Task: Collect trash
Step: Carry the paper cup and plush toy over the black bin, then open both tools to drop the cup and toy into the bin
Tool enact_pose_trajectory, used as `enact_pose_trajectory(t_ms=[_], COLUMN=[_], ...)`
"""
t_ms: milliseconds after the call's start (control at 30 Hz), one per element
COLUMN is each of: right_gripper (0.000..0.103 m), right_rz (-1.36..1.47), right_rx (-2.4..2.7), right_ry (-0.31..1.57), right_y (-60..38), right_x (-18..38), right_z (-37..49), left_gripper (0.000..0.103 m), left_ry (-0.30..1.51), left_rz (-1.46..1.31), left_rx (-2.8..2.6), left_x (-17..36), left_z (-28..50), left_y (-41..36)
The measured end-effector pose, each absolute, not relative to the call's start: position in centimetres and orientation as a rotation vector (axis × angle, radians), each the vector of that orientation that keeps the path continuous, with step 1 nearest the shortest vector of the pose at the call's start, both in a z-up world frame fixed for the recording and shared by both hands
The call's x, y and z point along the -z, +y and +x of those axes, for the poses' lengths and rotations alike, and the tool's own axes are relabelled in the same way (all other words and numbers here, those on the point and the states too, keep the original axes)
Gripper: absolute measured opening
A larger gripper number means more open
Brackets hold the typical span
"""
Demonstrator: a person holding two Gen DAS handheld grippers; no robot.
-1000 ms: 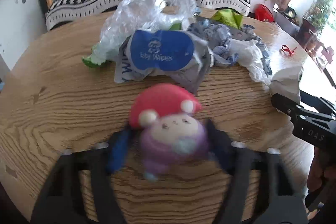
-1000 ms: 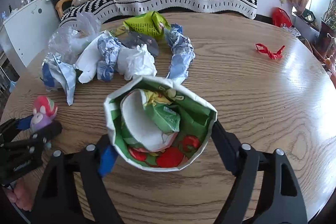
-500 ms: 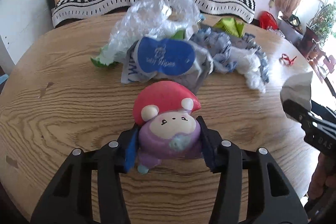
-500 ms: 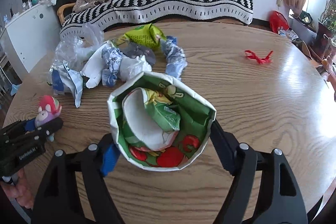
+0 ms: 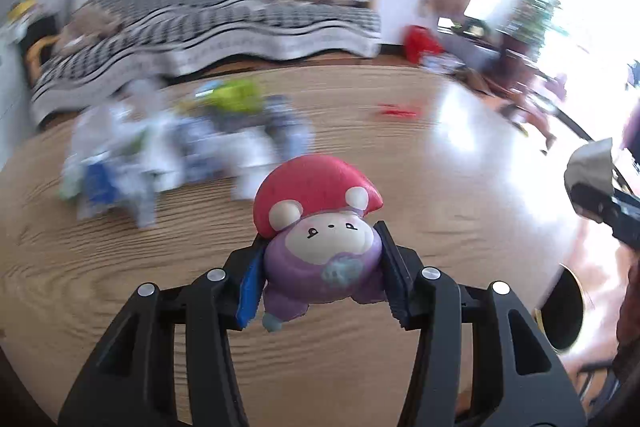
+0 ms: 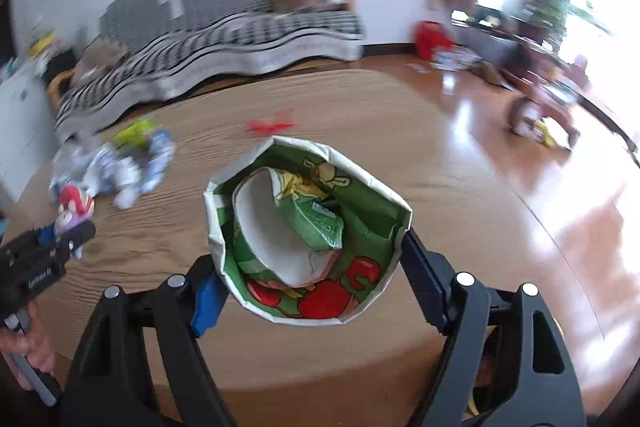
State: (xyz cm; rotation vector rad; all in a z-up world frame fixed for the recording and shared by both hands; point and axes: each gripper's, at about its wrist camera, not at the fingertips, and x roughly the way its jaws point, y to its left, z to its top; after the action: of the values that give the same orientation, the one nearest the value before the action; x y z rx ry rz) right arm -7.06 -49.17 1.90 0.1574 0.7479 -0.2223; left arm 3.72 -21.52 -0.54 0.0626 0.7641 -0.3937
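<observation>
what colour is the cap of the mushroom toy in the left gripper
Red with white spots, on the mushroom toy; clearest in the left wrist view.

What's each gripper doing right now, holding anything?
Left gripper: closed on the mushroom-cap toy, lifted off the table.
Right gripper: closed on the paper bag, open end up, crumpled wrappers inside.
</observation>
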Motion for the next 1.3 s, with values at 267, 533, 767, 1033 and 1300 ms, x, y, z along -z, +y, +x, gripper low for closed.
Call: enact_pose_trajectory(t_ms=[267, 533, 767, 1033, 1300], right_gripper=[0.076, 0.076, 0.076, 0.076, 0.081], right_rz=[0.297, 0.441, 0.569, 0.645, 0.642], right_rx=[0.465, 0.63, 0.699, 0.708, 0.702], right_ry=[0.716, 0.778, 0.938, 0.962, 0.958], right_y=[-63.2, -72.4, -77.3, -78.5, -78.3], right_x=[-2.1, 1.2, 6.3, 7.5, 7.4], right_z=[-18.3, -24.9, -27.8, -28.5, -28.7], left_gripper=[0.05, 0.05, 0.05, 0.05, 0.062], left_ry=[0.748, 0.855, 0.954, 0.995, 1.015], left_rz=[0.142, 0.185, 0.217, 0.243, 0.221], left_rx=[0.736, 0.948, 1.018, 1.029, 1.036], left_x=[1.4, 6.3, 10.6, 12.7, 12.7], left_z=[-3.8, -9.9, -12.4, -12.9, -12.3], left_y=[-39.7, -54.0, -60.3, -62.7, -62.7])
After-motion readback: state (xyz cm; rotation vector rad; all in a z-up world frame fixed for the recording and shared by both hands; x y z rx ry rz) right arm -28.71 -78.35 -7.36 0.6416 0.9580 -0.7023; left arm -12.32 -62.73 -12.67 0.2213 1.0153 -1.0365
